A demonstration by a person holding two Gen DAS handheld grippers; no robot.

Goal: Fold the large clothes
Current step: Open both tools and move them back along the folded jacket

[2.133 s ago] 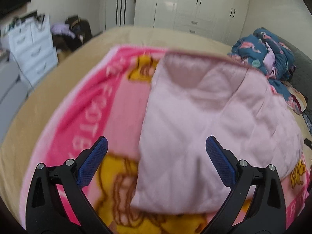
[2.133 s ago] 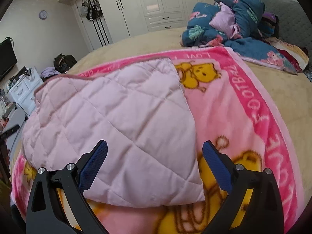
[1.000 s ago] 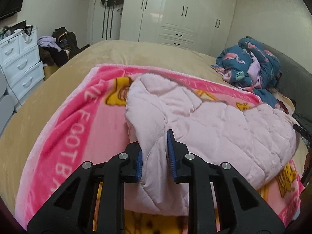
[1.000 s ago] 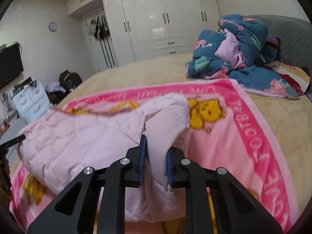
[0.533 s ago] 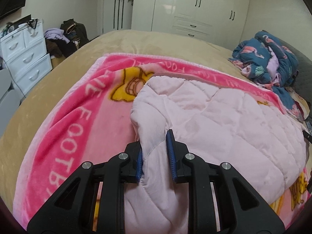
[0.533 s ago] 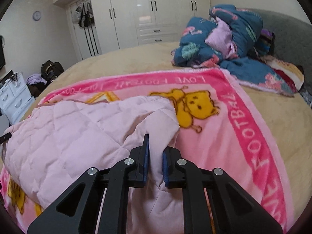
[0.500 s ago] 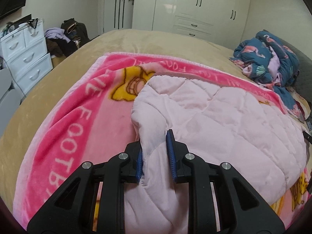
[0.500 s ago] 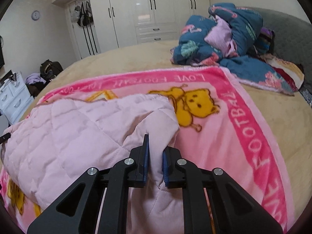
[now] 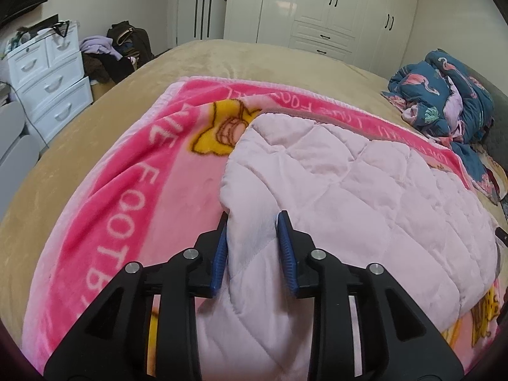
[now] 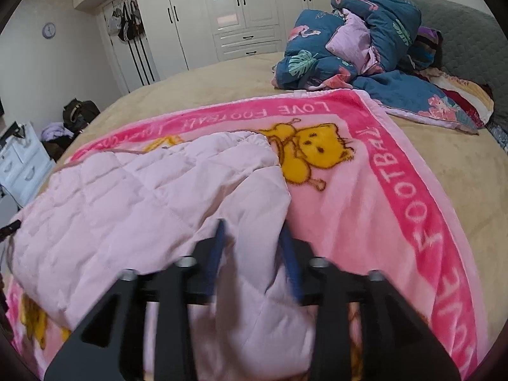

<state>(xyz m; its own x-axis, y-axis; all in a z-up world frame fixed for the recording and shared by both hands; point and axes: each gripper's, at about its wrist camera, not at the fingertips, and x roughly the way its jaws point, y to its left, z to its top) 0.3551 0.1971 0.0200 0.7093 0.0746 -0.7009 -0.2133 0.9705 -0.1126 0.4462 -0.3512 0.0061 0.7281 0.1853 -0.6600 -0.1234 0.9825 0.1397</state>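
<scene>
A pale pink quilted garment lies folded on a pink cartoon blanket on the bed. My left gripper sits at the garment's left folded corner, jaws partly apart with the fabric loose between them. In the right wrist view the same garment fills the left half, on the blanket. My right gripper sits at the garment's right corner, jaws partly apart and blurred, with cloth between the fingers.
A heap of dark blue flamingo bedding lies at the bed's far right, also in the left wrist view. A white drawer unit and bags stand left of the bed. White wardrobes line the far wall.
Both grippers closed on the garment's near corners, carried them forward over the garment, and now their jaws have widened from the tight pinch of half a second ago.
</scene>
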